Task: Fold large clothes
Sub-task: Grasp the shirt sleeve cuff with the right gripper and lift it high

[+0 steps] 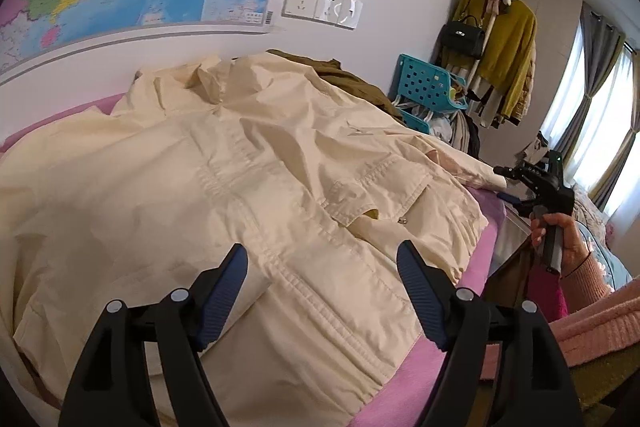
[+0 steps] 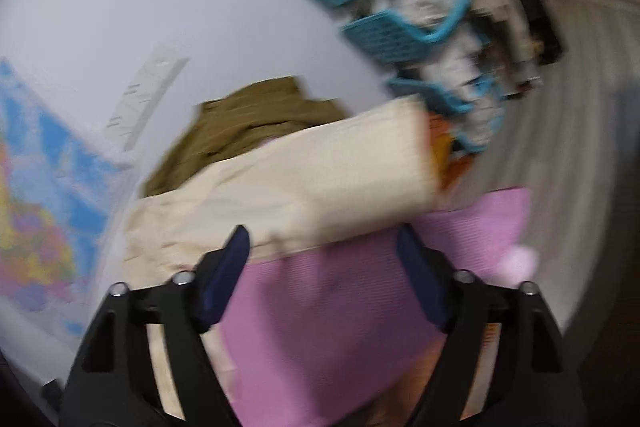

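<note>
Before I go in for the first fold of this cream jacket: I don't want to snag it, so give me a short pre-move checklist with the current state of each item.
1. Left gripper open, nothing between its fingers: ok.
2. Right gripper open, empty: ok.
3. Cream jacket spread on the pink mat: ok, though wrinkled.
4. Sleeve within the mat: not ok, its cuff reaches past the mat's edge.
5. Olive garment clear of the jacket: not ok, the jacket overlaps it.
6. Right view sharp enough to aim: not ok, blurred.

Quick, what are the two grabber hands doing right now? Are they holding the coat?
Left gripper: open, empty, over the cream jacket.
Right gripper: open, empty, near the jacket's sleeve.
</note>
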A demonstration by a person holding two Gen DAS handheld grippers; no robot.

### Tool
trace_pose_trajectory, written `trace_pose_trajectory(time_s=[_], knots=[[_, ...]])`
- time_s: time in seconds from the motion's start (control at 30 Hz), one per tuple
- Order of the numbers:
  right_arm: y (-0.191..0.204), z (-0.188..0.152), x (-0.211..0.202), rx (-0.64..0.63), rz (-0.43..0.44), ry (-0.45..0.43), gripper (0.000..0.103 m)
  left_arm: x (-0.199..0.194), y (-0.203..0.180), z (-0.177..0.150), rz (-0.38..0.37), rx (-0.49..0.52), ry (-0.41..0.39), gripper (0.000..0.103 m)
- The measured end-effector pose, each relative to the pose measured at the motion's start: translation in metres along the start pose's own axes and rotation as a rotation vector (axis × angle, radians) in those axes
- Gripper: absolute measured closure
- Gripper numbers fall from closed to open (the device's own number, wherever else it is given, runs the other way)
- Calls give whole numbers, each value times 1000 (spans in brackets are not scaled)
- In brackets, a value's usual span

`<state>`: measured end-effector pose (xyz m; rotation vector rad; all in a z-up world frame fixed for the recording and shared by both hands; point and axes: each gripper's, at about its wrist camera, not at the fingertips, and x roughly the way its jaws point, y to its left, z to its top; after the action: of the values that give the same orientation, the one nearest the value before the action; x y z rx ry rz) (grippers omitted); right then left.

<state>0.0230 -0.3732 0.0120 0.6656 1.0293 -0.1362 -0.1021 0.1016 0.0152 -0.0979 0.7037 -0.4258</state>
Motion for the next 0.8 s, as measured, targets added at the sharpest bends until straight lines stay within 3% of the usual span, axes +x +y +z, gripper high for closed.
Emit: trace_pose_trajectory(time_s=[0.1,0.17,0.23,0.3,0.37,0.4,0.47,0.67,0.8], knots=[[-9,8,5,29,43,-8,25,6,-4,1,-12,8,13,29],[-8,16,11,15,-3,-7,23,8,-7,1,-16,14,19,29],[-6,22,19,-11,18,-1,28,9,-8,-1,-17,14,24,29],[0,28,25,-40,57,12,71,10,-7,-1,-15,7,30,28],[14,34,22,-82,69,-3,97,11,-6,0,-11,-3,34,28],[27,39,18,-120,95,-14,98,10,-7,2,-11,-8,33,28],[57,49,5,-193,159,-39,98,6,-6,7,-22,-18,23,28],[213,77,-58,-555,410,-162,99,-10,-11,27,0,20,-28,28],[329,63,-73,-756,618,-118,99,-22,-4,43,44,35,-73,28]])
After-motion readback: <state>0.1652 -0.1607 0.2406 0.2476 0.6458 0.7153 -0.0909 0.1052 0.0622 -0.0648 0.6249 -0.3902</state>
